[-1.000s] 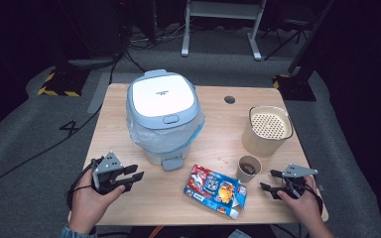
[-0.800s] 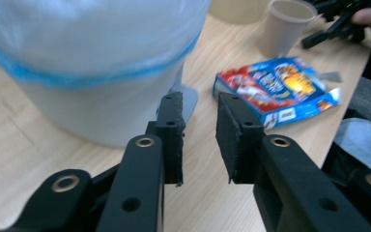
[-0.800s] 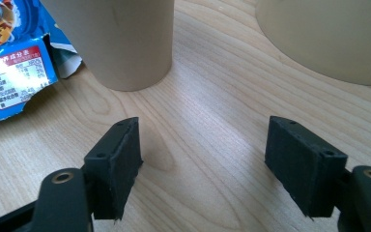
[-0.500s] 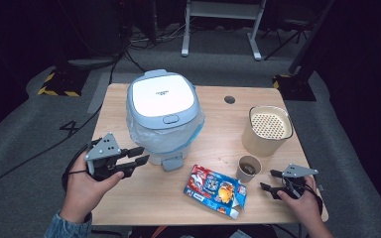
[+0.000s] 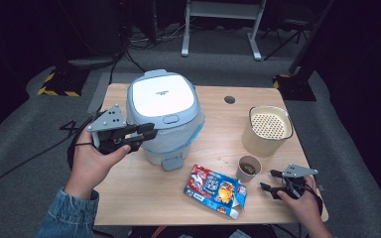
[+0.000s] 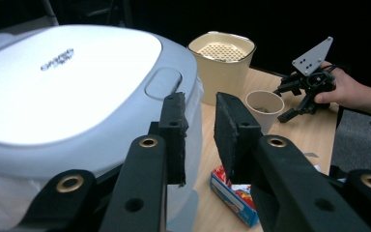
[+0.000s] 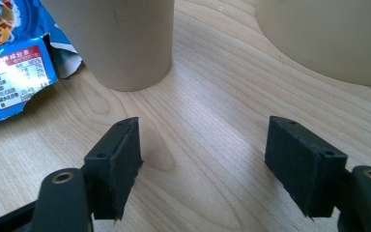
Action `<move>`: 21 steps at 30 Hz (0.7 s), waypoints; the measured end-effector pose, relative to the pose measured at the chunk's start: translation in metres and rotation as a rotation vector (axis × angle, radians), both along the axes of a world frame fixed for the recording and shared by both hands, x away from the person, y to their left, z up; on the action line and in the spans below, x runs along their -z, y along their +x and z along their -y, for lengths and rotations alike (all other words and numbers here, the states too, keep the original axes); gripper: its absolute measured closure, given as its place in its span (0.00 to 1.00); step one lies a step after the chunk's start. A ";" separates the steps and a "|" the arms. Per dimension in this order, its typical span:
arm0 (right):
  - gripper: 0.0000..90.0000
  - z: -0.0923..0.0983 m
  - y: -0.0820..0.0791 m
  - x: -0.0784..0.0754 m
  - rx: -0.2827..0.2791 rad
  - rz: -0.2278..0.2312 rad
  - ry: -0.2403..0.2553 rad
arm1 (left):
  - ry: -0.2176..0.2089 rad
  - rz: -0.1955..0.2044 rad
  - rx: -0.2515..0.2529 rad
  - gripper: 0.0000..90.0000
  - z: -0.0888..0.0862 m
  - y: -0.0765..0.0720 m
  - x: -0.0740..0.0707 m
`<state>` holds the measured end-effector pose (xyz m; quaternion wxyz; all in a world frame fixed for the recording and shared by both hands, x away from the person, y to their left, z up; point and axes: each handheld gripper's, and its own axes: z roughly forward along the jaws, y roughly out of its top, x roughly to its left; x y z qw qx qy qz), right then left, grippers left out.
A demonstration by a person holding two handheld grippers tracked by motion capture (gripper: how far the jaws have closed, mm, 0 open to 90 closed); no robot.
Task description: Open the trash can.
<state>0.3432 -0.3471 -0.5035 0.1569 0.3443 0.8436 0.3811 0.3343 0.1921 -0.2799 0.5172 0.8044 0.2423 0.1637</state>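
**Left gripper raised beside the rice cooker, jaws narrowed**

Compared with a second ago, the left gripper [image 5: 146, 134] has lifted off the wooden table [image 5: 144, 191] and now hangs in the air at the left flank of the white rice cooker [image 5: 162, 99], level with its lid. Its jaws have just been closing; a narrow gap remains between the pads, and nothing sits in that gap (in the left gripper view the pads frame only the table and things farther off). The pads touch nothing, though the nearer one stands just beside the cooker's rim.

The rice cooker stands with lid shut at the middle left of the table, a clear plastic film around its lower body.

The right gripper [image 5: 272, 181] has not moved: it rests low near the table's front right corner, jaws spread wide and empty, pointing at a brown paper cup [image 7: 118, 41] close ahead. A torn blue snack box [image 5: 215, 191] lies flat left of the cup, and a cream pot with a perforated insert [image 5: 269, 128] stands behind it.
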 end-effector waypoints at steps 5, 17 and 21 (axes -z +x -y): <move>0.32 0.000 0.000 0.000 0.000 0.000 0.000 | 0.012 0.027 0.019 0.89 0.003 0.017 -0.004; 0.32 0.000 0.000 0.000 0.000 0.000 0.000 | 0.014 -0.010 0.048 0.94 0.026 0.048 0.004; 0.32 0.000 0.000 0.000 0.000 0.000 0.000 | 0.008 -0.024 0.041 0.97 0.029 0.055 0.007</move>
